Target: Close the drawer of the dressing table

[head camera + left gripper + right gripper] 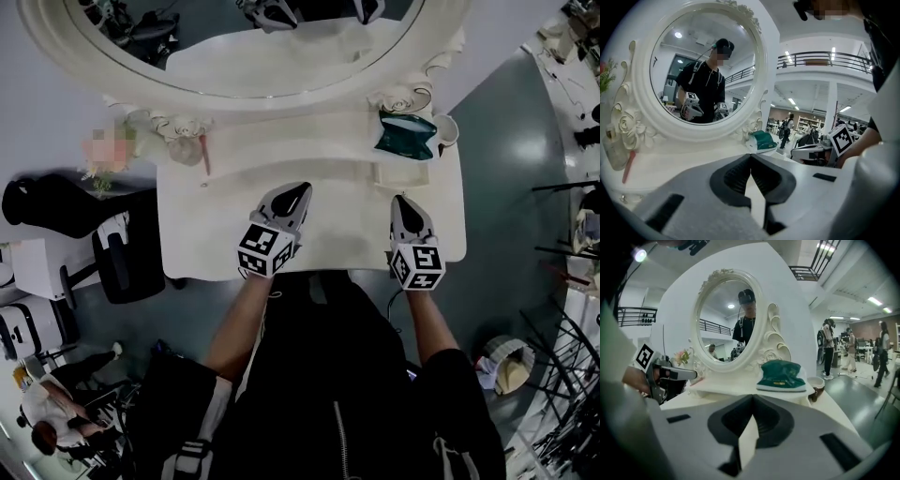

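The white dressing table [216,239] stands under an oval mirror [234,84]. A small box-shaped front [403,173] juts from the right end of its raised shelf; I cannot tell whether this is the drawer. Any drawer under the front edge is hidden by the person's body. My left gripper [298,193] hovers over the middle of the tabletop, shut and holding nothing, its tips meeting in the left gripper view [750,157]. To its right, my right gripper [401,201] is also shut and holds nothing [753,398]. Both point at the mirror.
A green pouch [405,134] lies on the shelf at the right, a cup [446,131] beside it. A small vase [187,150] with a pink stick stands at the shelf's left end. A black chair [122,253] is left of the table. People walk in the hall behind.
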The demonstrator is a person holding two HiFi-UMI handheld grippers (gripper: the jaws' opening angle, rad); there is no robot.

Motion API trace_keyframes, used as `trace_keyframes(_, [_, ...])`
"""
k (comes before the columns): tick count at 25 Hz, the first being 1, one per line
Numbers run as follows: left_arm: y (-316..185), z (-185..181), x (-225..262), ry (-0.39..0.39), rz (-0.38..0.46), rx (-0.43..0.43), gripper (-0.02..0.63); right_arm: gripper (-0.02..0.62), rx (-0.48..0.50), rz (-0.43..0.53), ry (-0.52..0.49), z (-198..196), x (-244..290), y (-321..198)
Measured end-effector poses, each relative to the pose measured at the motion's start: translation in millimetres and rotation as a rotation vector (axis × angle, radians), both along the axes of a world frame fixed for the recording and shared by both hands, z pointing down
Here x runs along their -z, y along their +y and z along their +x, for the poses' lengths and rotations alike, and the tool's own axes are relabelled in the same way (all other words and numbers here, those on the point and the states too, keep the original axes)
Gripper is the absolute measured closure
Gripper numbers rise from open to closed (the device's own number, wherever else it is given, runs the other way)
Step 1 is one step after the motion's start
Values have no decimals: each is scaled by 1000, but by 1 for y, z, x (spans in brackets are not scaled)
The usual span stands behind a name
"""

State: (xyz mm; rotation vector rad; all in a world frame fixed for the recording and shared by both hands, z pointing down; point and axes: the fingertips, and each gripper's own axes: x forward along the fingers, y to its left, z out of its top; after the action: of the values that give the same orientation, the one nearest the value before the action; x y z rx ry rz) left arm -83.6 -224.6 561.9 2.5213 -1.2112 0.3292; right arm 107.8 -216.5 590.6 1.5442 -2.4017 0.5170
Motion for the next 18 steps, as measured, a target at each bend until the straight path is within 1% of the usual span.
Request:
trace_keyframes(5, [-4,1,-6,-12,-16,-14,603,589,-33,-58,10,17,-26,6])
trace_keyframes(6, [-5,1,-7,-13,-18,-15,603,562,-39,-73,9,20,-30,8])
trace_keyframes(9, [-7,2,-11,-15,-27,-17,603,513,-63,-106,12,28,-40,10])
trace_keyframes(11, [-9,3,-13,-12,-33,-17,603,464,-81,-114,19,33,-44,10])
trace_keyframes(13, [-10,6,-13,-7,-36,-19,604,433,-103,-119,24,37,-47,10])
trace_keyframes(15, [-10,9,-14,-5,-38,-23,603,413,-118,-130,23,40,-50,12])
trace_keyframes(18, [-10,10,-15,-5,-42,-27,604,410,-122,-152,27,42,-57,11])
